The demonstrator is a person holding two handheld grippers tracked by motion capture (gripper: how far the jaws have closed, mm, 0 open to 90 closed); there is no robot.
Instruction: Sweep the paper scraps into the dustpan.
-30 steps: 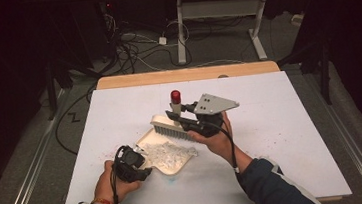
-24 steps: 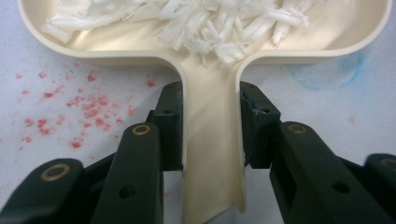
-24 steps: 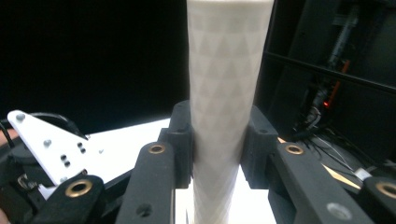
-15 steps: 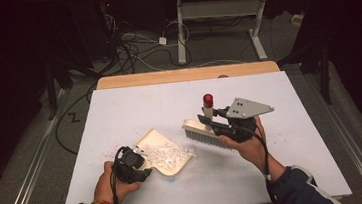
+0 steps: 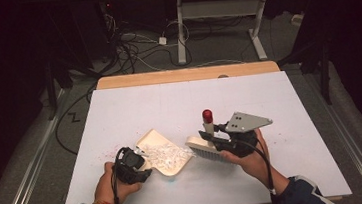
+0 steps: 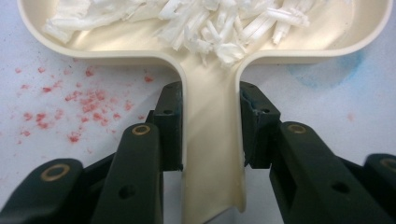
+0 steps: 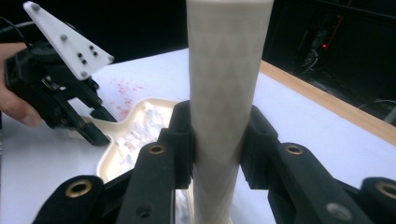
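Two grippers, one dustpan, one brush, one heap of white shreds, one white sheet on one table.

Left gripper (image 5: 142, 165): closed on the handle of the cream dustpan (image 5: 175, 169). In the left gripper view, handle (image 6: 212, 154) ran up between the two jaws, both pads pressed flat against its sides. Pan body directly ahead of the jaw tips, lying on the white sheet (image 5: 134, 111). One heap of white shreds (image 6: 205, 23) inside the pan, just beyond the point where handle met body. Scatter of red specks (image 6: 70, 100) on the sheet, to the left of the left-hand jaw; too small and too many to count. One faint blue smudge (image 6: 327, 72) on the sheet, ahead of the right-hand jaw.

Right gripper (image 5: 211, 134): closed on the handle of the brush (image 5: 204, 150). In the right gripper view, pale handle (image 7: 229, 93) stood upright between the two jaws, clamped on both sides. In the high view, one red tip (image 5: 207, 114) at the handle's upper end, above the jaws; bristle head below the jaws, beside the open edge of the pan, at the near end of the shreds. Contact between bristles and pan: could not be told. One grey three-cornered plate (image 5: 247, 121) on top of this gripper.

From the right gripper view, other gripper (image 7: 88, 123) seen farther off to the left, with its own plate (image 7: 65, 39), on the dustpan (image 7: 140, 121).

One hand behind each gripper: left (image 5: 110, 183), right (image 5: 250, 159). Wooden table edge (image 5: 186, 75) beyond the sheet.
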